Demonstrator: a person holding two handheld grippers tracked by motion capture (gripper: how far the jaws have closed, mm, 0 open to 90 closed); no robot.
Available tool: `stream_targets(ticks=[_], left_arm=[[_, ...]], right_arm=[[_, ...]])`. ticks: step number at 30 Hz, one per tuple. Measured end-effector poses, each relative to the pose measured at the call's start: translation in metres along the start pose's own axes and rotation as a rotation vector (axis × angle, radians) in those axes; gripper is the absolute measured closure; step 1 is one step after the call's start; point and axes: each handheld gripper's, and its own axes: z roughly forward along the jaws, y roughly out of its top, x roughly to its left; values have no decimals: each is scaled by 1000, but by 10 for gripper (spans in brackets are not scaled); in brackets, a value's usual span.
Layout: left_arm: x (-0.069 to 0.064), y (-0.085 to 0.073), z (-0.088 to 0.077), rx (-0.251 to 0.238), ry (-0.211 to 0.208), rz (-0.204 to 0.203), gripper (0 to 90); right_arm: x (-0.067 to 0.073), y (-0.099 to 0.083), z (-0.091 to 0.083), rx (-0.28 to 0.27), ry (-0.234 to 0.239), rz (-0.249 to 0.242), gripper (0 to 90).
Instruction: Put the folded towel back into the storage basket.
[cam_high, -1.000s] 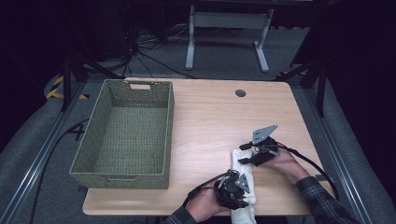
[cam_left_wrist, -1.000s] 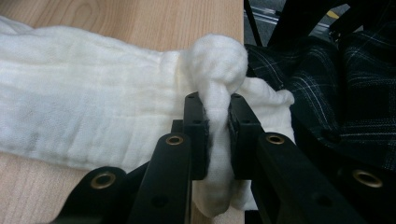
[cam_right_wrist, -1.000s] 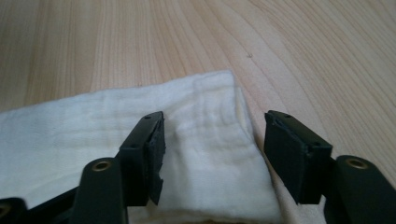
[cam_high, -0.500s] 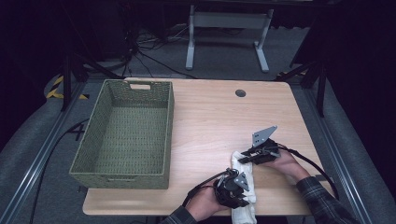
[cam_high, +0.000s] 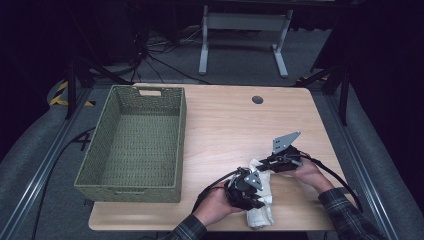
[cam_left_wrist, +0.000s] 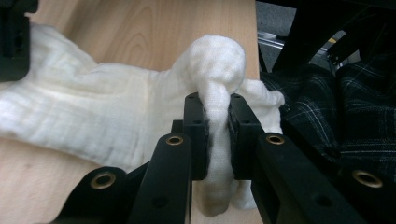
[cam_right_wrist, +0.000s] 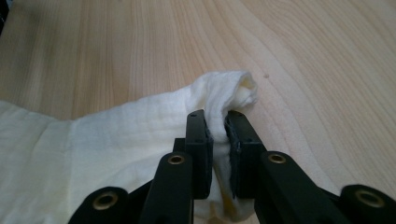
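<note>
A white cloth (cam_high: 260, 214) lies crumpled near the front edge of the wooden table (cam_high: 230, 125), right of centre. My left gripper (cam_high: 250, 192) is shut on a bunched fold of the cloth (cam_left_wrist: 215, 65), which bulges above its jaws. My right gripper (cam_high: 267, 164) has just been closing and now pinches the far corner of the cloth (cam_right_wrist: 224, 91) between its pads (cam_right_wrist: 198, 135). The rest of the cloth spreads flat on the wood to the left of both sets of jaws.
A green woven basket (cam_high: 120, 150) stands empty on the left half of the table. A small round hole (cam_high: 257, 99) sits near the table's far edge. A plaid sleeve (cam_left_wrist: 355, 107) shows beside the left gripper. Dark floor and a metal stand (cam_high: 242, 35) lie beyond.
The right gripper's jaws have closed onto the cloth's far corner. The left gripper has lifted slightly with its fold of cloth.
</note>
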Motion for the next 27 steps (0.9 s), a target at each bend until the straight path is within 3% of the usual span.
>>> stream_targets(ticks=[10,27], left_arm=[[14,8,-26,-12,-3,-20,809],[25,22,-84,-15,68,-17,809]], right_arm=[[-6,18,-5,-19,-17,2,813],[-15,73,-15,-65,-33,-28,813]])
